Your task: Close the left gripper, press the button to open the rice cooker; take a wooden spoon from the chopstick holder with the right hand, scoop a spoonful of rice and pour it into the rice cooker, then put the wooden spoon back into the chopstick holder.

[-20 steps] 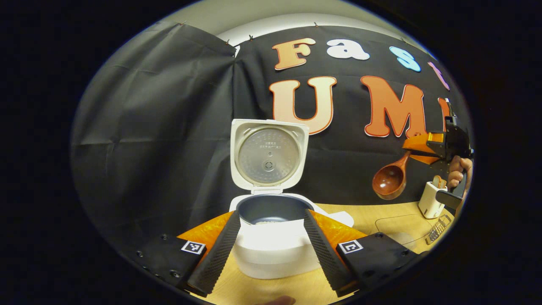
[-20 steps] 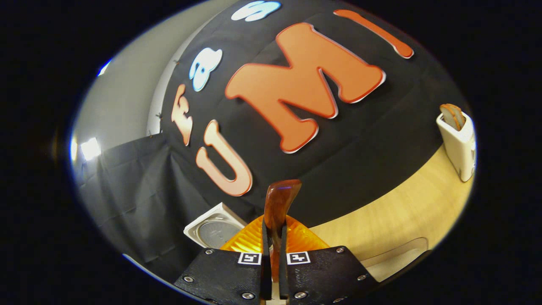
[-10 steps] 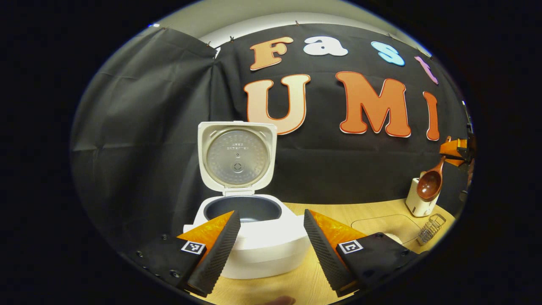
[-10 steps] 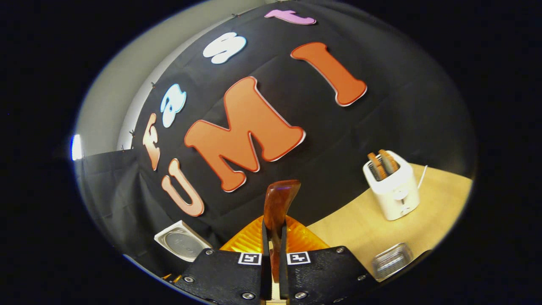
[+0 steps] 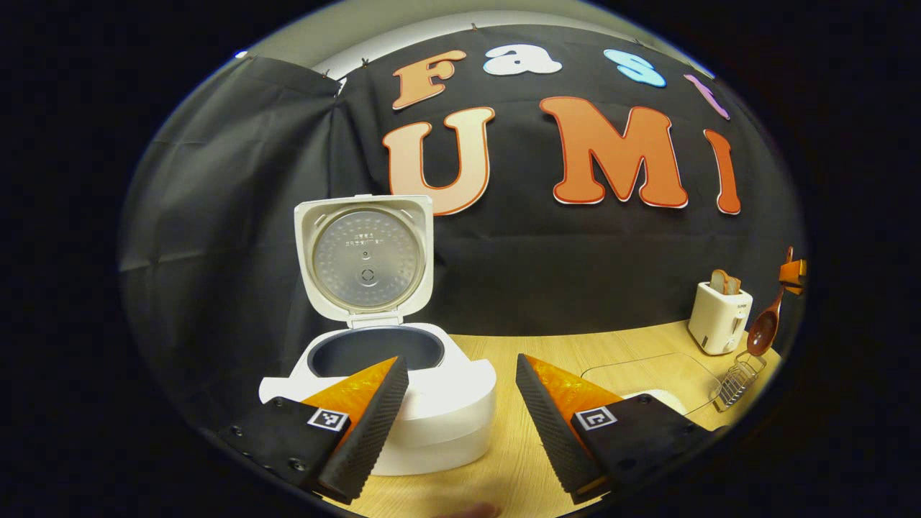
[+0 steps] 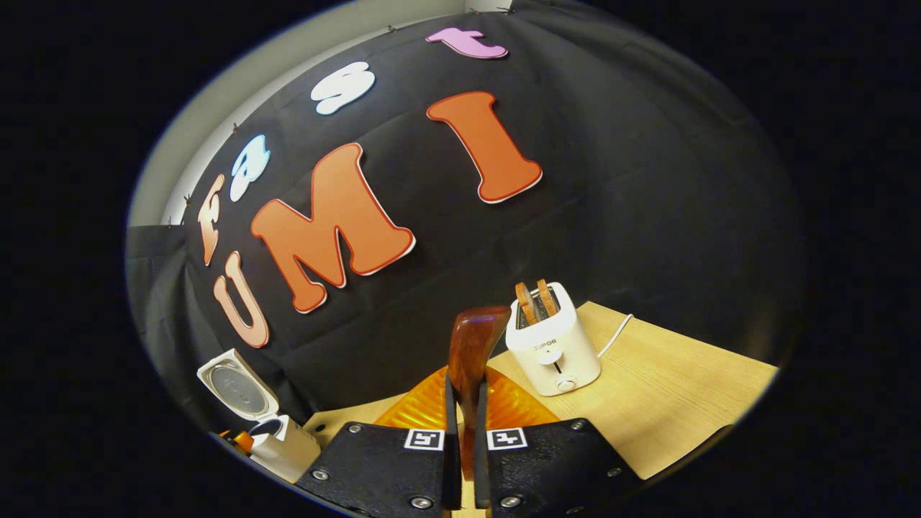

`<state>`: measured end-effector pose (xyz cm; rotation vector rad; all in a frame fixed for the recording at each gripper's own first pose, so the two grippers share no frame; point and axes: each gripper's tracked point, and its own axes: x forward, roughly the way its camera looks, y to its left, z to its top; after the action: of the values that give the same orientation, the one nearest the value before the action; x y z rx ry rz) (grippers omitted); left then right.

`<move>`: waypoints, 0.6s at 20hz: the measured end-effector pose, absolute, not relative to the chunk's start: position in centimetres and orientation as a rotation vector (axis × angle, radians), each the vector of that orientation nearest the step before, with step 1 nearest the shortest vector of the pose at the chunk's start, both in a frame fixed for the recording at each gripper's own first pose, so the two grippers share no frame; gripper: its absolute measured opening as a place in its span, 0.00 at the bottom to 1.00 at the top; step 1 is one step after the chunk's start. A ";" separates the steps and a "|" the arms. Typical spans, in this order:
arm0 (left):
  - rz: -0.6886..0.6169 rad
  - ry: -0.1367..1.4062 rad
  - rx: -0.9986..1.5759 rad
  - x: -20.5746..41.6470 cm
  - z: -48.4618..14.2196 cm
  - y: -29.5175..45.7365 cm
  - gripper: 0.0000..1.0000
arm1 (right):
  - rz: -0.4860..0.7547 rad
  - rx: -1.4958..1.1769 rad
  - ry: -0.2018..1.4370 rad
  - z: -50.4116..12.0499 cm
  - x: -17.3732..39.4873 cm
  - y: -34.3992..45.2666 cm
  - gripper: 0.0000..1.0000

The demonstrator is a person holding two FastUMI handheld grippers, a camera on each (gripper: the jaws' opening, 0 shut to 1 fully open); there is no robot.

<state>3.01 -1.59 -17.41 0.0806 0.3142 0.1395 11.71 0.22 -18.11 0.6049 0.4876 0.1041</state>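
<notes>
Your right gripper (image 6: pixel 460 439) has carried the wooden spoon (image 6: pixel 471 360) away from the rice cooker (image 5: pixel 403 403) toward the toaster (image 6: pixel 550 345); its fingers are clamped on the spoon's handle; your left gripper (image 5: pixel 457 410) hangs with fingers spread apart before the cooker, lid up; the spoon's bowl hangs just above the wire chopstick holder (image 5: pixel 734 374).
</notes>
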 end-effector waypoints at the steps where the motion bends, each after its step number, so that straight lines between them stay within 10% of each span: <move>1: 0.138 0.311 0.081 3.4 -17.4 -2.0 0.98 | 0.111 0.598 0.499 -18.8 11.5 0.3 0.07; 12: 0.165 0.240 0.115 9.5 -13.6 -1.5 1.00 | 0.081 0.508 0.606 -24.2 10.0 1.3 0.09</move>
<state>9.54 -1.53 -13.63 0.1149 0.2403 0.1653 9.99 1.32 -24.20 0.5083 0.6063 0.0813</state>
